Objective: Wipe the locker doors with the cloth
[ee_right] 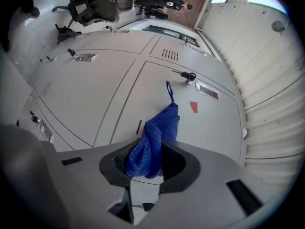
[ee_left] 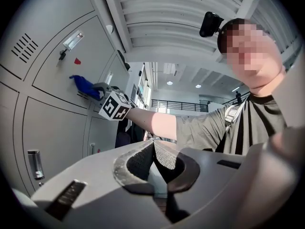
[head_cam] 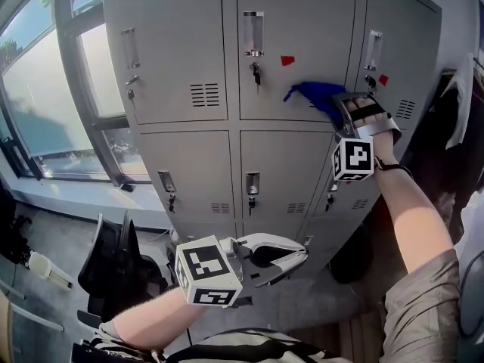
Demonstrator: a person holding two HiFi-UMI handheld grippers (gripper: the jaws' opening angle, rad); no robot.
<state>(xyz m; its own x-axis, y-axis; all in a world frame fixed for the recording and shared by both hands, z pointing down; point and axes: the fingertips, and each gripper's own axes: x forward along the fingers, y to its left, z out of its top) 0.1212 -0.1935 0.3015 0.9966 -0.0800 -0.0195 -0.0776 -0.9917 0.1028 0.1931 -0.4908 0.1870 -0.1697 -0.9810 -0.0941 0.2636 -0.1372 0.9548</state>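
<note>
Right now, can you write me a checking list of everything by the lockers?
Surface: grey metal locker doors, all shut; small red stickers on two upper ones.
Job's things: blue knitted cloth against an upper door.
Clutter: keys hanging in the locks.
Grippers: right claw shut on the cloth; left claw shut, empty, held low.
Cables: nothing seen.
Surroundings: big window on the left, black office chair nearby.

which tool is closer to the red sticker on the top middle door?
Right. The right tool, shut on the blue cloth, is just right of and below the red sticker; the left tool is shut, far below by the lower lockers.
</note>
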